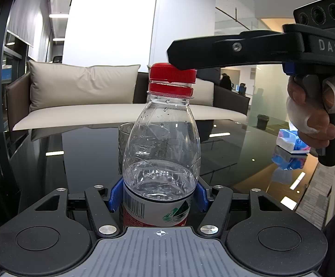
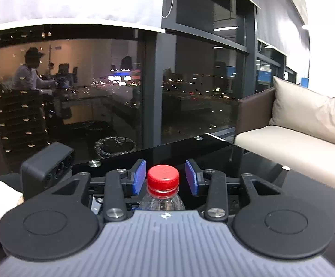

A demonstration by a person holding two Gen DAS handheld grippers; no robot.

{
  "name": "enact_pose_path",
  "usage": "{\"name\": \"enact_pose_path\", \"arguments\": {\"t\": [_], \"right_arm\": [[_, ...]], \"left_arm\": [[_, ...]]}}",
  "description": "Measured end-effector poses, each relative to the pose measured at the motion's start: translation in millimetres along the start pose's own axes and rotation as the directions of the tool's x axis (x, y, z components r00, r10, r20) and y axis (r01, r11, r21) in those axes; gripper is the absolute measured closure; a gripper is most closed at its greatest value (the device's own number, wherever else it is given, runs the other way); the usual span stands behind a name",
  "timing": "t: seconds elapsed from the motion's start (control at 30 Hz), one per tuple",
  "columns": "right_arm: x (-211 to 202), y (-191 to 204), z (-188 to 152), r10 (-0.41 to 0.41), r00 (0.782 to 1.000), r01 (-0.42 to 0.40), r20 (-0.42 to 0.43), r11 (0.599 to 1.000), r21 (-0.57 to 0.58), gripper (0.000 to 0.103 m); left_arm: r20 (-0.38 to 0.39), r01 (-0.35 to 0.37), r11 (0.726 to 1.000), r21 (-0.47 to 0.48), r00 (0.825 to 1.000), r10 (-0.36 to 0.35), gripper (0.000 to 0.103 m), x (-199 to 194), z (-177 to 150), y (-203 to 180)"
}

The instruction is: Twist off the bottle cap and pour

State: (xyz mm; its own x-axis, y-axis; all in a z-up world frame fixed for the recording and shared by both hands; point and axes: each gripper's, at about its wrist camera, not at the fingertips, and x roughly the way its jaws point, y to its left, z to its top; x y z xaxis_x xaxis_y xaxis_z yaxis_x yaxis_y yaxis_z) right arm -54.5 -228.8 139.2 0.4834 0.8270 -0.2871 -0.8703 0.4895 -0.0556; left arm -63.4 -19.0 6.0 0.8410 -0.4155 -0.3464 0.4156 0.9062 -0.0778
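A clear plastic bottle (image 1: pixel 160 143), about a third full of water, stands upright on the black glass table (image 1: pixel 86 152). My left gripper (image 1: pixel 159 195) is shut on its labelled lower body, with a blue pad on each side. The red cap (image 1: pixel 172 75) sits on the neck, a thin gap above its ring. My right gripper (image 1: pixel 181 60) reaches in level from the right with its tip over the cap. In the right wrist view the cap (image 2: pixel 163 176) lies between the blue pads (image 2: pixel 140 176), with a gap on each side. The right gripper (image 2: pixel 165 175) is open.
An empty glass (image 1: pixel 123 138) stands just behind the bottle. A blue and pink tissue pack (image 1: pixel 289 142) lies on the table at the right. A beige sofa (image 1: pixel 86 92) runs along the far edge. A hand (image 1: pixel 315 120) holds the right gripper's handle.
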Motion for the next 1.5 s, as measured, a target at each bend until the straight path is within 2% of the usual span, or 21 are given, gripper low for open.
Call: {"name": "enact_pose_path", "arguments": {"t": [0.13,0.2,0.67,1.07,1.5], "right_arm": [[2,1,-4,0.005,1.0,-0.005,-0.013,1.0,-0.001,0.064],[2,-1,-5,0.02,1.0,-0.02,-0.015,1.0,0.0,0.07],[-8,-11,-5,0.067,0.997,-0.066,-0.038,0.998,0.012,0.07],[-23,-11,-5,0.049,0.999,-0.048,-0.012,0.998,0.045,0.069],[-7,-4,-5,0.023,1.0,-0.022,-0.021,0.998,0.061,0.069]], "left_arm": [[0.0,0.0,1.0,0.001,1.0,0.0,0.047,0,1,-1],[0.0,-0.001,1.0,0.002,1.0,0.001,0.047,0,1,-1],[-0.001,0.003,1.0,0.001,1.0,-0.003,0.046,1,-3,-3],[-0.001,0.001,1.0,0.003,1.0,-0.001,0.046,1,-4,-4],[-0.002,0.002,1.0,0.002,1.0,-0.002,0.046,0,-3,-5]]}}
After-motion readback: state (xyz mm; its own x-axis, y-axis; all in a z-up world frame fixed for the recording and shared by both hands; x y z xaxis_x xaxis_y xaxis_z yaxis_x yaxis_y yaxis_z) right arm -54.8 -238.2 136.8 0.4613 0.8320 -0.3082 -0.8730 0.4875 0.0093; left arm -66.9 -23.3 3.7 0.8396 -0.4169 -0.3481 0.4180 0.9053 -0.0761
